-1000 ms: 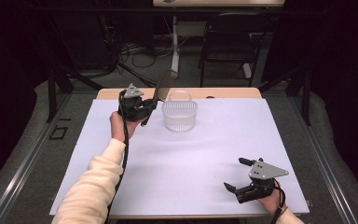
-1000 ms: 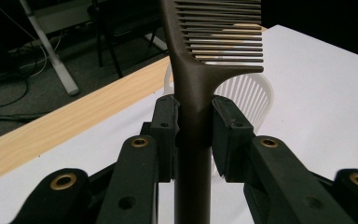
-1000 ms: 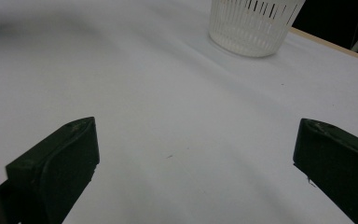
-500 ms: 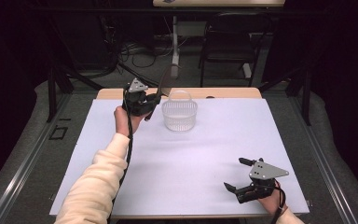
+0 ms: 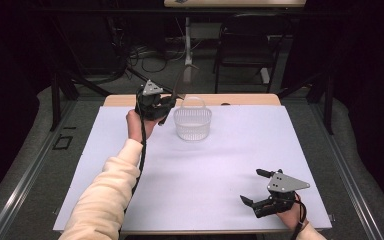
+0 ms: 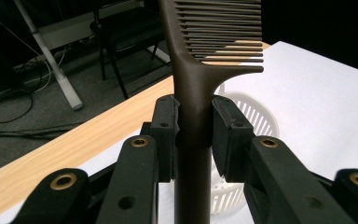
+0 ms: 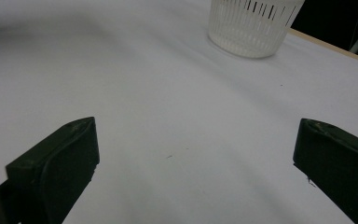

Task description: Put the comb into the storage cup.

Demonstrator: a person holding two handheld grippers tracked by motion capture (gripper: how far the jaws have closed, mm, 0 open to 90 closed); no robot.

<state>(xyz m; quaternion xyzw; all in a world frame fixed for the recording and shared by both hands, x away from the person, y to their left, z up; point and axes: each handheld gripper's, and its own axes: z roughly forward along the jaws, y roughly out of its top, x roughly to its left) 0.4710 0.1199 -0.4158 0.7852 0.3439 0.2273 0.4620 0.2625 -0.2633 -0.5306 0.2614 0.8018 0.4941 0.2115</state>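
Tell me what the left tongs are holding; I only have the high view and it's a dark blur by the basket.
Observer: A dark brown comb, clamped by its handle in the left tongs, teeth end away from them.
Operator: Is the comb over the basket?
Observer: The left gripper view shows the white slotted basket just behind the handle, lower down; the comb is not inside it.
Operator: And the right tongs?
Observer: The right tongs stand wide open above the bare white table cover, nothing between them.
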